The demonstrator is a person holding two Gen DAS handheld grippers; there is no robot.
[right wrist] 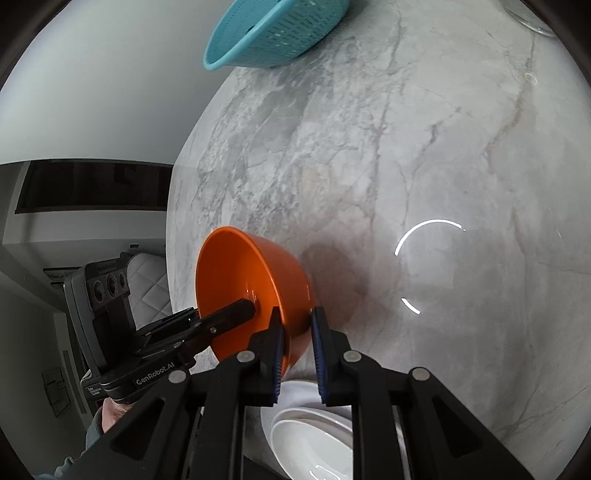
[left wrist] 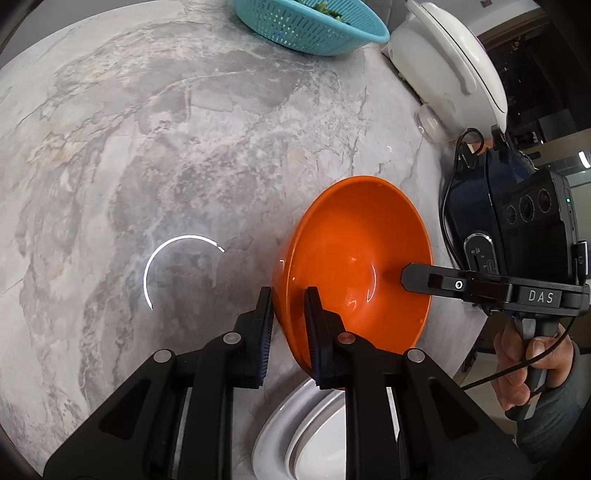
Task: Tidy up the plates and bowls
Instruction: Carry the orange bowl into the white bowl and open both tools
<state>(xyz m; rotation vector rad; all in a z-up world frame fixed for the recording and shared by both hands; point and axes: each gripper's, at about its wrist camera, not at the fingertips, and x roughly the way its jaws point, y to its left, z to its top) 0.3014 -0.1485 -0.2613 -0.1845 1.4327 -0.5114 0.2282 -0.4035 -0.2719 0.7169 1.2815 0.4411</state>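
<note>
Both grippers, left [left wrist: 289,312] and right [right wrist: 297,328], pinch the bowl [left wrist: 354,258] by opposite rims, steadying it above the plates [right wrist: 314,439].

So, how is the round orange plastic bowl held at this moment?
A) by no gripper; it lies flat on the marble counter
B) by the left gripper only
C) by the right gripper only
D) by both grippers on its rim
D: the left gripper and the right gripper each clamp the rim of the tilted orange bowl.

home kitchen — marble countertop [left wrist: 184,147] | teal colander [left wrist: 314,26] | white rice cooker [left wrist: 443,66]
</note>
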